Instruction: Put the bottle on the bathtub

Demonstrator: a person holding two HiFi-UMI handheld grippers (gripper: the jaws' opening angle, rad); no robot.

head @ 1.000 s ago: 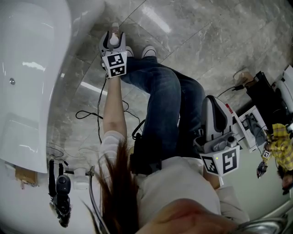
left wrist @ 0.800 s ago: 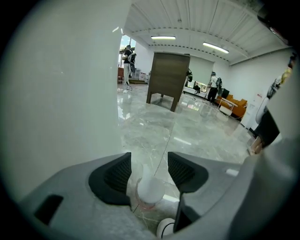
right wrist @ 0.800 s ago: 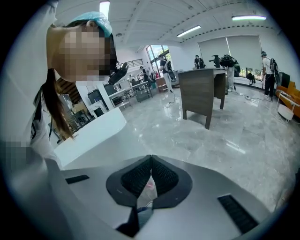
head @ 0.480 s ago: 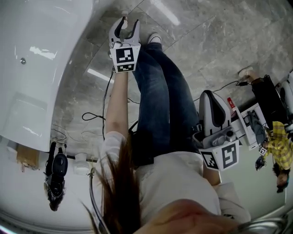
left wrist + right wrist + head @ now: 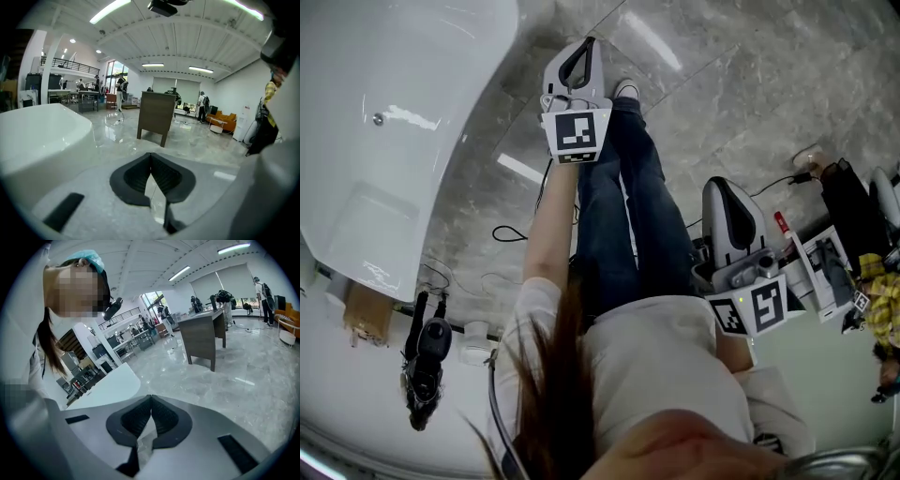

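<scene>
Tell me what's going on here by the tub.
A person stands on the grey marble floor beside the white bathtub, holding a grey two-jaw gripper in each hand. The left gripper is held out over the floor; its jaws have just been closing and meet with nothing between them. The right gripper, by the hip, is also shut and empty. No bottle is in view.

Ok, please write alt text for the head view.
Seen from above, a person stands on a marble floor beside a white bathtub, the left hand-held gripper stretched forward, jaws just closed on nothing. The right hand-held gripper is near the waist.
</scene>
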